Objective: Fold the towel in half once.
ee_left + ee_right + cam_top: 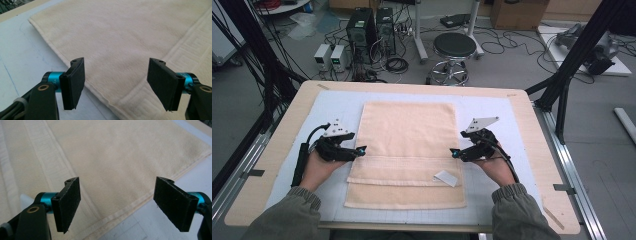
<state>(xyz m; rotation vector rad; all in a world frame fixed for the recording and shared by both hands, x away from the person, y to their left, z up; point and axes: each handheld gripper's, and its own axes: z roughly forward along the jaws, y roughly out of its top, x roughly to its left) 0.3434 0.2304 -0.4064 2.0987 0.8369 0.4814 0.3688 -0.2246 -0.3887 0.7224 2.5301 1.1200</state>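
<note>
The towel (pixel 407 150) lies flat mid-table; my left gripper (pixel 361 149) waits at its 9 o'clock edge, my right gripper (pixel 454 152) at 3 o'clock, both wide open and empty. I judge a clean fold needs both jaws straddling the hems evenly, pinching only the top layer.

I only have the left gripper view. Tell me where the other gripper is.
Observer: In the high view the right gripper is at the towel's right edge, level with the left gripper at the left edge.
Operator: Report its jaws.
Observer: The right gripper view shows them wide apart, with the towel's edge running between them, nothing gripped.
Operator: Say what else lies on the towel.
Observer: A small white label lies on the towel's near band, just in front of the right gripper.
Operator: Give me the near end.
Observer: The near end is doubled into a band across the width; the whole towel lies flat on the pale blue mat.
</note>
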